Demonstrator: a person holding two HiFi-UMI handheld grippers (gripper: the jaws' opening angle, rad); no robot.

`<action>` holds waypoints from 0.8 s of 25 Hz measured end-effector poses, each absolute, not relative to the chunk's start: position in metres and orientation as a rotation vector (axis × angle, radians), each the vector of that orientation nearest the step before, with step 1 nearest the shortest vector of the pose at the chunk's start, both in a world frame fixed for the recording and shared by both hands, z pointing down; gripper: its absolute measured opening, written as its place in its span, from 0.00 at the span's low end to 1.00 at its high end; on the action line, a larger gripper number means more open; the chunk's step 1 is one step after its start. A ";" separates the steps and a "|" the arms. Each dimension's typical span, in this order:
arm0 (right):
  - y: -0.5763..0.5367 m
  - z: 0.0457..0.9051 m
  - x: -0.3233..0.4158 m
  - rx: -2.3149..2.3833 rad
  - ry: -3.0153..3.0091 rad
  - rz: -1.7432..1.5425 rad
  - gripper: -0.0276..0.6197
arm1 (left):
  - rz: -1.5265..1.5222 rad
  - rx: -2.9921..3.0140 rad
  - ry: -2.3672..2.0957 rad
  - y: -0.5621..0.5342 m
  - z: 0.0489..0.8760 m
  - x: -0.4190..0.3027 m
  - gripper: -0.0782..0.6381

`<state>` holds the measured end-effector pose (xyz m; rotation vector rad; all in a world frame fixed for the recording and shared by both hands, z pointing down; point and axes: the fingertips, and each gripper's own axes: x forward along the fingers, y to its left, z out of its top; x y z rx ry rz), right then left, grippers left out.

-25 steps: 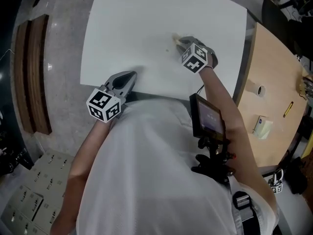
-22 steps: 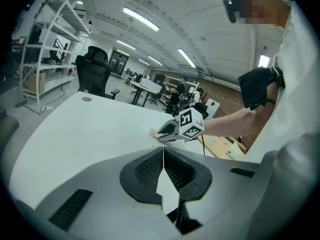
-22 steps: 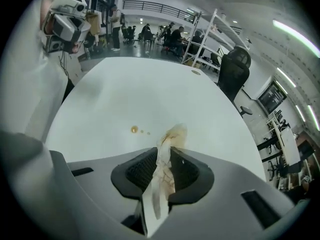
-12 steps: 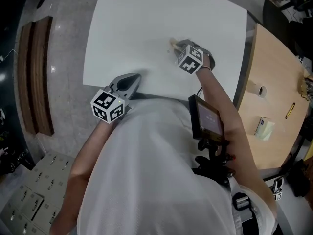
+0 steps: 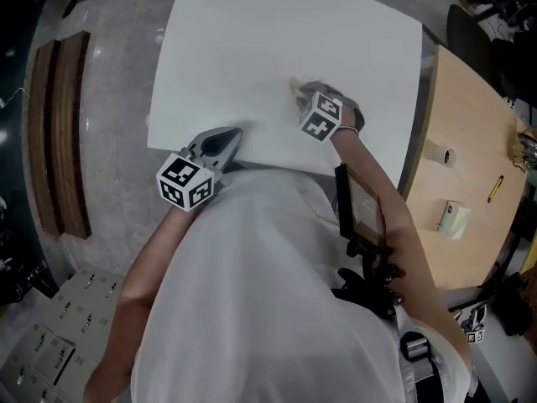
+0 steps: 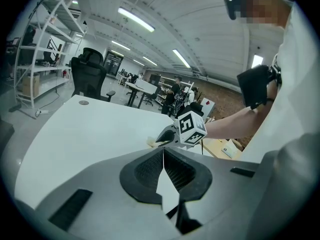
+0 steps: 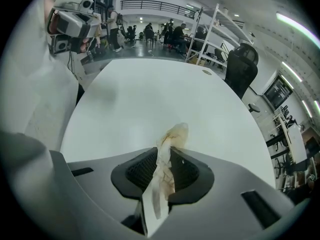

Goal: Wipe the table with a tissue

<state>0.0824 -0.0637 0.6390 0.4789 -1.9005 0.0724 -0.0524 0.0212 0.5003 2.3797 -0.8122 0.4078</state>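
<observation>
- Tissue [image 7: 169, 144], stained yellowish, is clamped between the jaws of the right gripper [image 5: 307, 91], tip on the white table [image 5: 252, 40], near-right area.
- Over the last second it slid slightly left and nearer. Reads as a short wipe stroke, so wiping is under way.
- Left gripper [image 5: 223, 141] unchanged at the near-left table edge, jaws together, nothing held.

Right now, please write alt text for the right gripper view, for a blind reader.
The right gripper is shut on a crumpled, yellow-stained white tissue, whose end sticks out over the rounded white table. A black office chair stands beyond its far right edge.
</observation>
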 end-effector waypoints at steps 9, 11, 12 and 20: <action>-0.031 0.640 0.048 0.533 -1.952 0.179 0.17 | 0.413 2.403 -0.775 0.023 0.495 -0.067 0.12; -0.025 0.639 0.034 0.544 -1.961 0.197 0.17 | 0.417 2.402 -0.770 0.026 0.495 -0.071 0.12; -0.021 0.639 0.026 0.542 -1.966 0.202 0.17 | 0.420 2.400 -0.769 0.027 0.496 -0.074 0.12; -0.003 0.630 -0.006 0.458 -2.117 0.292 0.17 | 0.425 2.382 -0.788 0.035 0.499 -0.095 0.12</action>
